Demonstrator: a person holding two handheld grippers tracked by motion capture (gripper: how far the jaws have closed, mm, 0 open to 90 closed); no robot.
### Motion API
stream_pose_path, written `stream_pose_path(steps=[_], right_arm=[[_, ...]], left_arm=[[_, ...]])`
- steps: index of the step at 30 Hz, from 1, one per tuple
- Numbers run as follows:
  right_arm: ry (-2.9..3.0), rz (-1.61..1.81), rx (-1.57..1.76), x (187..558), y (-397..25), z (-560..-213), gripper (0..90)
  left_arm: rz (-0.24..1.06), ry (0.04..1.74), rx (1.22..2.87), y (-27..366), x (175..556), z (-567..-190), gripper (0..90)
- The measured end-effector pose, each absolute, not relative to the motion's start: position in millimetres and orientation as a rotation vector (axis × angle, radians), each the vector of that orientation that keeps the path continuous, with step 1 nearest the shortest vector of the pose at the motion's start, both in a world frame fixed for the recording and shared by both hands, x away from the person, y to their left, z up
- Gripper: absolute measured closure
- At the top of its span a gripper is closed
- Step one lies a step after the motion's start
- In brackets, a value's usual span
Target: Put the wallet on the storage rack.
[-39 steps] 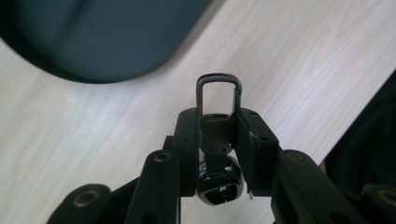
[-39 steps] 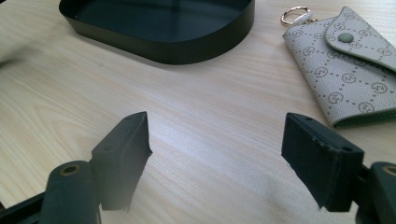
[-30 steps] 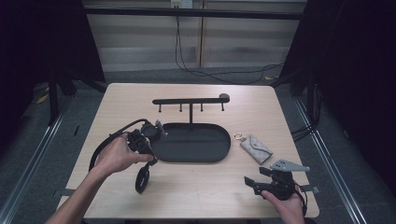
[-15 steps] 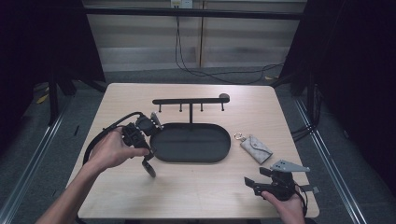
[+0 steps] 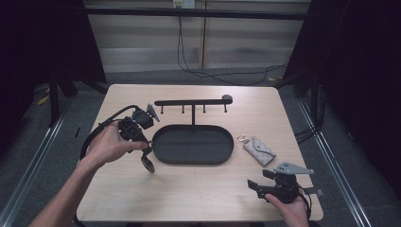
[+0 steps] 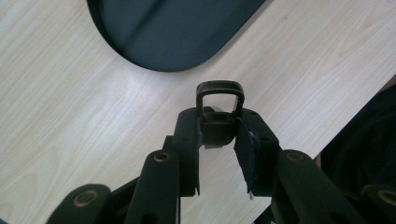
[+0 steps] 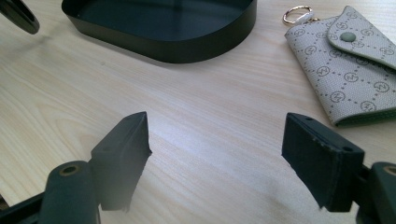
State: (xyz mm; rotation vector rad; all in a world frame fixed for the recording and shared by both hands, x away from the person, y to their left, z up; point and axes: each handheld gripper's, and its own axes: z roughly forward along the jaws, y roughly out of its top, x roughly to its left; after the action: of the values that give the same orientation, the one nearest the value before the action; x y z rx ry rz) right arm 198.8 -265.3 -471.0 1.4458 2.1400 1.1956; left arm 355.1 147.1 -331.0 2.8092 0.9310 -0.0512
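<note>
You're gripping a small black key fob [image 6: 219,116] in your left tool [image 5: 142,135] and you've been swinging it up toward the tray [image 5: 163,156] with the hook rack [image 5: 191,102]. Right tool [image 5: 279,187] is sitting wide open, empty, near the key pouch [image 5: 259,150] on the bench [image 5: 189,194].

The tabletop [image 5: 198,189] lies bare across its near half, open between the two tools; the tray [image 5: 193,144] sits in the middle with the hook rack [image 5: 191,101] standing up just behind it, barring a straight reach to the far edge; the key pouch [image 5: 259,150] lies right of the tray, with bare wood between them.
</note>
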Motion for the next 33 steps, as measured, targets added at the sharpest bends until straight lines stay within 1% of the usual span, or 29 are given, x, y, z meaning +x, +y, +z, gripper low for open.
stream_pose_path(steps=[14,19,20,26,33], right_arm=[[2.139,1.198,1.446,198.4,-265.7,-471.0,23.1],[2.135,1.199,1.442,198.0,-265.6,-470.9,22.9],[2.133,1.199,1.442,197.9,-265.7,-470.8,22.3],[2.14,1.203,1.43,197.3,-264.7,-470.1,19.3],[2.137,1.225,1.413,196.4,-265.6,-469.4,14.4]], left_arm=[[-0.05,1.0,2.8,151.8,371.4,-322.1,70.7],[-0.046,0.99,2.79,151.2,375.5,-317.0,70.7],[-0.061,0.967,2.811,149.6,377.0,-316.2,70.7],[-0.065,0.98,2.799,142.4,381.9,-310.4,70.7],[-0.044,0.985,2.81,134.0,384.5,-304.7,70.7]])
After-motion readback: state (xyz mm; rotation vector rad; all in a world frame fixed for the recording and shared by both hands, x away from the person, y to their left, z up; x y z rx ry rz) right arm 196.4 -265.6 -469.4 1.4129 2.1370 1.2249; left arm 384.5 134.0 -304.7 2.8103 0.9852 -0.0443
